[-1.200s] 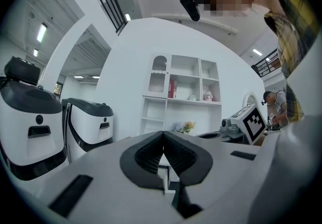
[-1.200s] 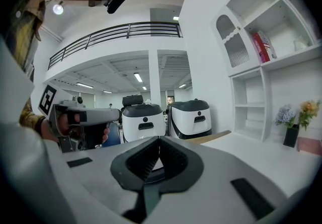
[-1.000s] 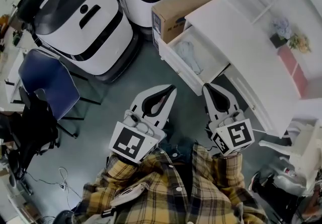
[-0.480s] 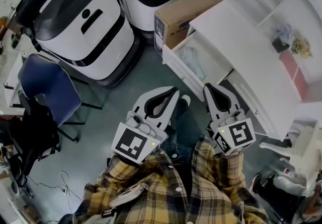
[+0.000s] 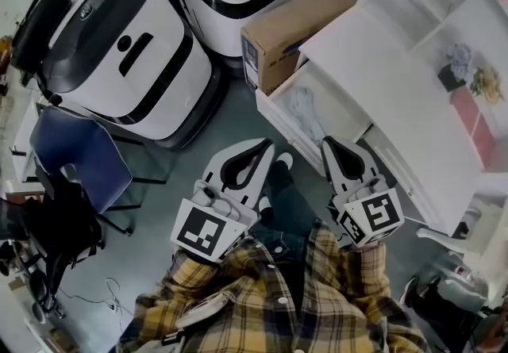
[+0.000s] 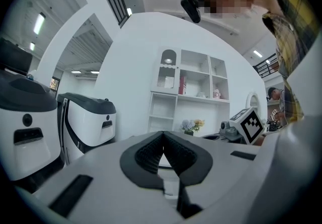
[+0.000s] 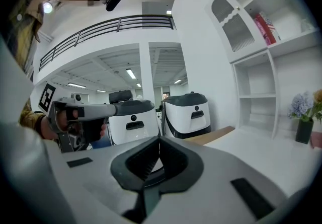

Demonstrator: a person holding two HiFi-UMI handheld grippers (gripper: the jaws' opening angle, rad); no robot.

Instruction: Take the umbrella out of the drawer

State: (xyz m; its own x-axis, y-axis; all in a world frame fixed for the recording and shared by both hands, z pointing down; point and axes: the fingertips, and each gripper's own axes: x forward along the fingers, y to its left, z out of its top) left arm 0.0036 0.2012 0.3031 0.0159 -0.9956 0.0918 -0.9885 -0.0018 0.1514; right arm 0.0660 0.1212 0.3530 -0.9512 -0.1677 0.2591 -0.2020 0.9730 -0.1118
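The white pull-out drawer (image 5: 287,131) stands open at the near end of the long white bench (image 5: 373,66), beside a brown cardboard box (image 5: 298,22) on the floor. Inside the drawer, toward its front wall, lies what I take to be the umbrella (image 5: 302,105), a pale, limp folded bundle; its details are too small to tell. Nothing touches it.

The left tongs (image 5: 267,143) and the right tongs (image 5: 327,142), both white two-jaw tools with black ribbed pads, are carried low in front of the plaid-shirted person. Each is pressed together on nothing, and their own views show the pads meeting at the tips. They are probably held shut and roughly level like this because the person is only walking up, not yet reaching. The right tongs are just short of the drawer's front corner, so they look the likelier pair to go in

Compared with a second ago, the drawer and bench sit nearer both tongs. A white shoe (image 5: 283,159) and a dark trouser leg now show between them, so the person has stepped toward the drawer, while the jaws have stayed closed
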